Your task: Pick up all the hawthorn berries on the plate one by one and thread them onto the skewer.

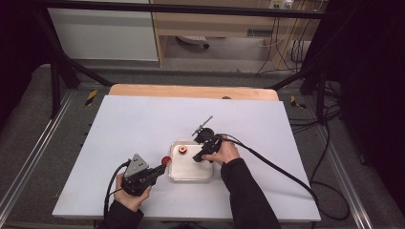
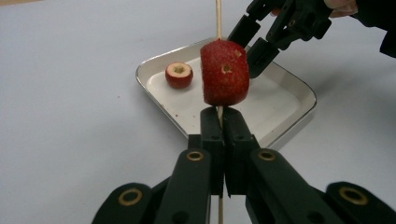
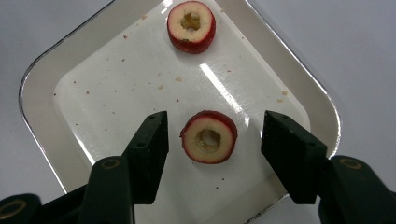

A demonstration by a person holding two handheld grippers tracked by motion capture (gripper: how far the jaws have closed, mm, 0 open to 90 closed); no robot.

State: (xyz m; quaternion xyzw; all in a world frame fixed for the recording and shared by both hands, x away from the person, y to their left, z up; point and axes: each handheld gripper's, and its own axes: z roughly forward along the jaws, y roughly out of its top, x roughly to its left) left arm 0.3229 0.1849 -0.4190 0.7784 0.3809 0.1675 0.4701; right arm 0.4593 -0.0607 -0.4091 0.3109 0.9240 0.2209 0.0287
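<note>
Right jaws: right gripper (image 3: 212, 140) stands half-wide, straddling a cored red fruit ring (image 3: 208, 137), hole up, pads clear of it.
Ring's place: flat in the white metal tray (image 3: 42, 79), directly beneath.
Left jaws: left gripper (image 2: 218, 122) pinches a thin wooden skewer (image 2: 218, 18) upright, one red fruit piece (image 2: 225, 72) threaded.
Nearer hand: the right.

Place: a lab-style recording room, not a home.
Frame: black metal rig bars (image 1: 181, 8) cross overhead and slant down at both sides.
Work surface: a plain white rectangular tabletop (image 1: 143, 129) on a light wooden board (image 1: 191, 90).
Floor: grey carpet (image 1: 28, 119) with metal rails (image 1: 28, 157) and yellow-black hazard tape marks (image 1: 90, 97).
Wiring: loose black cables (image 1: 329, 143) trail across the floor at the right.
</note>
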